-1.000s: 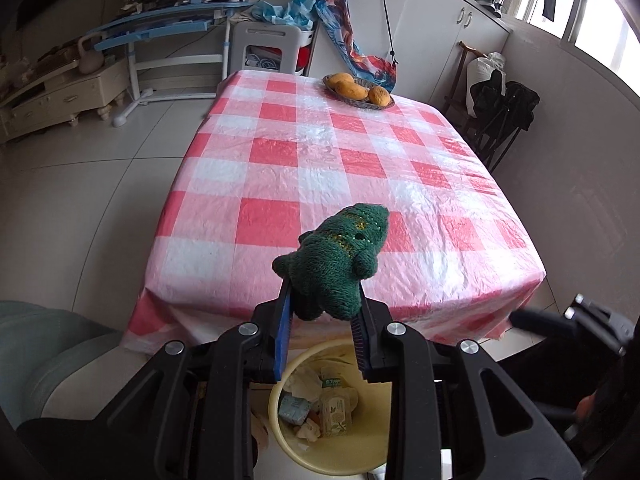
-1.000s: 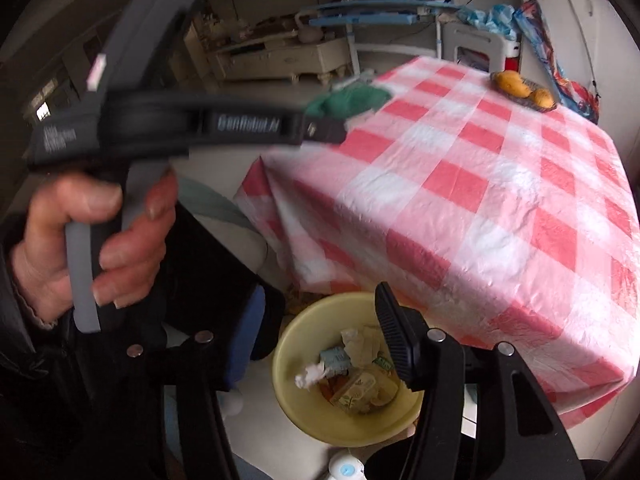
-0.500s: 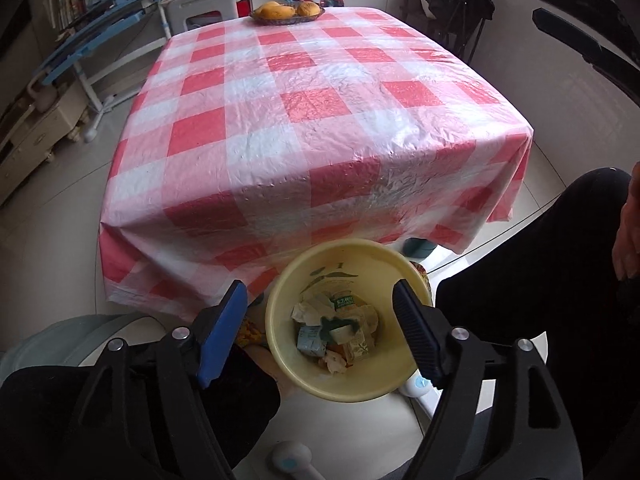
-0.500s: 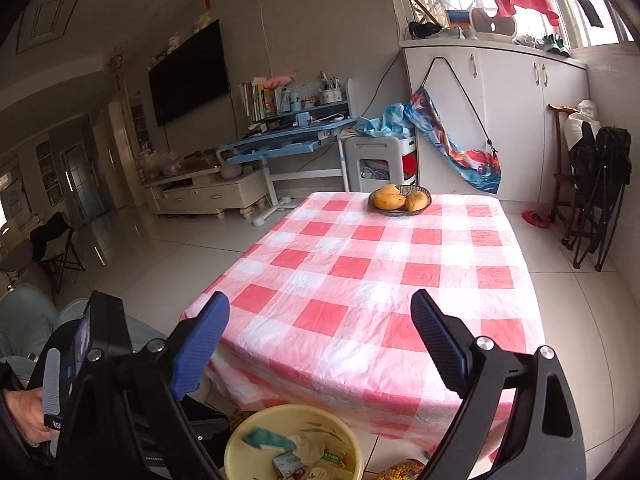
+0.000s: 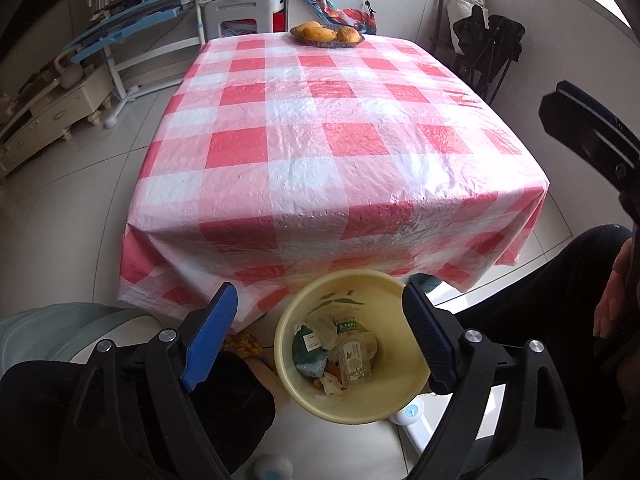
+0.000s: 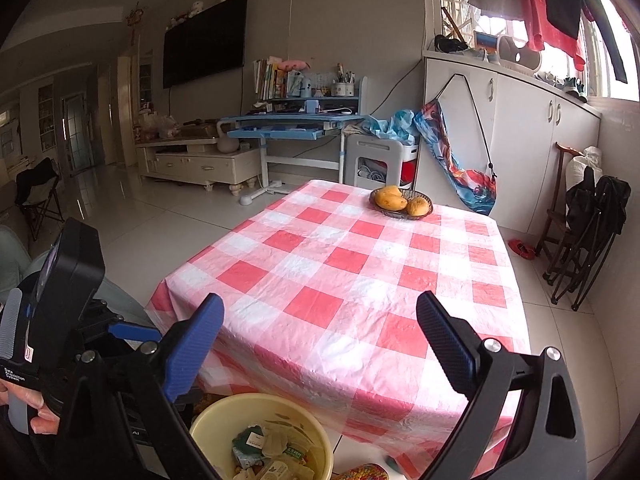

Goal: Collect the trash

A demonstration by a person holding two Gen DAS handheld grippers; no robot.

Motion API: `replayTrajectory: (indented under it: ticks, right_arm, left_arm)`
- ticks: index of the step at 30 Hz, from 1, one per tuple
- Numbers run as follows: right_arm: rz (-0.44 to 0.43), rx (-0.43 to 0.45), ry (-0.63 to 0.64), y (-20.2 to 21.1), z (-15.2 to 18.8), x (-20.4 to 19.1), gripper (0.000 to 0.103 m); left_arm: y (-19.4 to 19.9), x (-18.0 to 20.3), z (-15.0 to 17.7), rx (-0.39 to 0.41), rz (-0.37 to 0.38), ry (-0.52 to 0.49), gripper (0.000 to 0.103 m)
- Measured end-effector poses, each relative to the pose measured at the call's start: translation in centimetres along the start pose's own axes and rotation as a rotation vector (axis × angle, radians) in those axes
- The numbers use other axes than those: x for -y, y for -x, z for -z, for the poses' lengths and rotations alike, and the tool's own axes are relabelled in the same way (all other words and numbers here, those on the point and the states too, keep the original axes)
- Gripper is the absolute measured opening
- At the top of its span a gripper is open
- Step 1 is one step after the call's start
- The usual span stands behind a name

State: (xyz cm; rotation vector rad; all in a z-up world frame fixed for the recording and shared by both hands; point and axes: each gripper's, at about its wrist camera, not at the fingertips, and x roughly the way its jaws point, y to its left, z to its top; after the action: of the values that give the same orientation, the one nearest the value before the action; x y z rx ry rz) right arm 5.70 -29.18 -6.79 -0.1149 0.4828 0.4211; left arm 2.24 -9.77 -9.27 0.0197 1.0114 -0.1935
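Checked tablecloth (image 5: 328, 128) covered table; basket of mangoes (image 5: 327, 35) at far edge. Yellow trash bin (image 5: 352, 344) stood on floor against near table edge, holding wrappers, cartons and green knitted toy (image 5: 310, 354). Left gripper (image 5: 320, 340) hovered above bin, fingers wide, empty; a second earlier it clamped that toy. Right gripper (image 6: 320, 344) fingers wide, empty, facing table.

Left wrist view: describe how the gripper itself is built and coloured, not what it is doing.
The left gripper has a black plastic frame with silver screw heads along its linkage arms. Its two fingers differ: the left pad is bright blue and ribbed, while the right pad is dark with a fine textured face. No cables or markings show on it in this view.
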Motion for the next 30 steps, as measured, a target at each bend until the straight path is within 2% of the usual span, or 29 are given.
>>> replayTrajectory:
  ticks: [8,14,30]
  right_arm:
    - [0.014,-0.003,0.012,-0.1,0.0,-0.2,0.094]
    - [0.014,-0.004,0.011,-0.1,0.0,-0.3,0.095]
    - [0.008,-0.024,0.001,-0.8,0.4,-0.8,0.095]
  left_arm:
    - [1.9,-1.9,-0.8,0.117,0.024,0.117,0.085]
    - [2.9,-2.5,-1.0,0.187,0.0,0.155,0.087]
    - [3.2,-2.7,-1.0,0.221,-0.041,0.163,0.088]
